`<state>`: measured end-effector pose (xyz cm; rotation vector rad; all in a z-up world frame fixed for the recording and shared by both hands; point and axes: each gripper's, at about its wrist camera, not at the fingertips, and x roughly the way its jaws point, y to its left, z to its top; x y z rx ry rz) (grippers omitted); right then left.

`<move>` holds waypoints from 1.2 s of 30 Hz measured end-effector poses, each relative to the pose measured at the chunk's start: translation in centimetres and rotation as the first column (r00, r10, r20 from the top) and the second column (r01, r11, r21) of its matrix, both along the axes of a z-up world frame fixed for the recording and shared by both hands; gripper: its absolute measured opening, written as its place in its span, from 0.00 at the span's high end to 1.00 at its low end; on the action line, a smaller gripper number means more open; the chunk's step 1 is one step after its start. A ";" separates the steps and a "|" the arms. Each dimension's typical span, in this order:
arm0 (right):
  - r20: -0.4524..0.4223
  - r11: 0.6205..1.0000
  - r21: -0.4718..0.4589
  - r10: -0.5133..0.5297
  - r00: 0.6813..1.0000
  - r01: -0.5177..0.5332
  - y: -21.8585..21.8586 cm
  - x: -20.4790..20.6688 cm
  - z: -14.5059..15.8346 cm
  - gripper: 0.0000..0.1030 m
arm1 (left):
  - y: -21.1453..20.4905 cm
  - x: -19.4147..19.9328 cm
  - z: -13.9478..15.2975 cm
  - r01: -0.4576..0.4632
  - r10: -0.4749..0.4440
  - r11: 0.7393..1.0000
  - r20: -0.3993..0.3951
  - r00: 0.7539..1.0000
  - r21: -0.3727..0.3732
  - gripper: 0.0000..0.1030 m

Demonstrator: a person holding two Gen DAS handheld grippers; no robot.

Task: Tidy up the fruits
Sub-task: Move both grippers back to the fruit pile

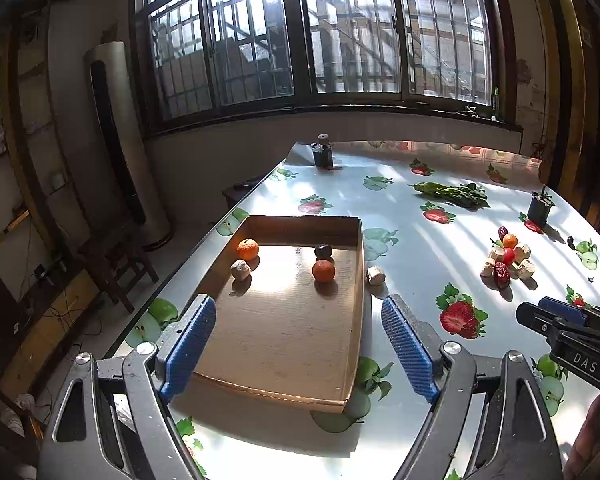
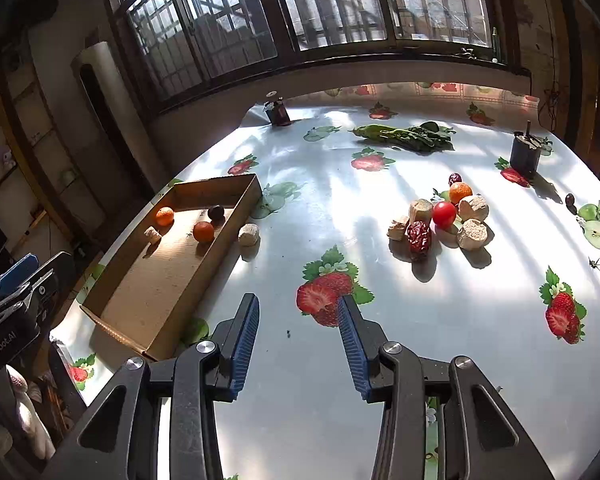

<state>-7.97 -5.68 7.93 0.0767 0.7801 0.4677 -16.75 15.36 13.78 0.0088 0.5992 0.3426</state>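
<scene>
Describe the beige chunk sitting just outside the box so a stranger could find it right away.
Find the cardboard box on the table's left. The beige chunk sits on the tablecloth against its right wall, near the far end. It is alone, outside the box and away from the fruit pile.

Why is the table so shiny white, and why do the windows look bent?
Left wrist view: sun through the window glares off the table, and each orange throws a dark shadow in the box. Right wrist view: same glare; the fisheye lens curves the window frame.

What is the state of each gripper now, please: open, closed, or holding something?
Left gripper: open, holding nothing, above the cardboard tray.
Right gripper: open, holding nothing, above the table.
</scene>
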 end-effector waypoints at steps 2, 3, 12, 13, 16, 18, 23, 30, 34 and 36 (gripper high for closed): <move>0.003 1.000 0.001 -0.017 1.000 0.017 -1.1 -0.1 0.1 0.57 | -0.6 0.0 -0.1 0.010 -0.010 1.000 -0.002 1.000 0.008 0.18; 0.002 1.000 0.004 -0.025 1.000 0.025 -1.5 -0.1 0.1 0.56 | -0.8 -0.1 -0.1 0.015 -0.015 1.000 -0.003 1.000 0.010 0.18; -0.014 0.996 0.011 -0.084 0.996 0.084 -4.8 0.4 -0.5 0.55 | -1.5 0.5 -0.9 0.047 -0.047 0.999 -0.031 0.998 -0.011 0.18; -0.018 0.996 0.011 -0.091 0.996 0.091 -5.1 0.5 -0.6 0.55 | -1.4 0.6 -1.1 0.050 -0.051 0.999 -0.038 0.998 -0.020 0.18; -0.030 0.992 0.007 -0.123 0.992 0.123 -6.6 1.0 -1.0 0.55 | -0.9 1.0 -1.7 0.060 -0.064 0.996 -0.055 0.996 -0.060 0.18; -0.041 0.988 0.011 -0.154 0.987 0.155 -8.0 1.5 -1.2 0.55 | -0.6 1.5 -2.2 0.073 -0.080 0.993 -0.066 0.995 -0.097 0.18; -0.075 0.972 0.010 -0.233 0.970 0.234 -11.3 3.5 -1.4 0.55 | -1.4 3.4 -4.3 0.146 -0.177 0.968 -0.138 0.975 -0.206 0.18; -0.135 0.959 0.000 -0.281 0.950 0.283 -12.5 8.6 -2.2 0.55 | -4.2 8.2 -4.4 0.244 -0.293 0.925 -0.140 0.946 -0.291 0.18; -0.170 0.953 0.002 -0.297 0.940 0.302 -11.9 12.0 -3.5 0.55 | -6.1 12.5 -5.0 0.280 -0.346 0.901 -0.160 0.925 -0.330 0.18; -0.186 0.951 0.004 -0.304 0.934 0.310 -11.7 13.2 -4.2 0.55 | -6.5 14.6 -5.8 0.283 -0.371 0.873 -0.164 0.914 -0.397 0.18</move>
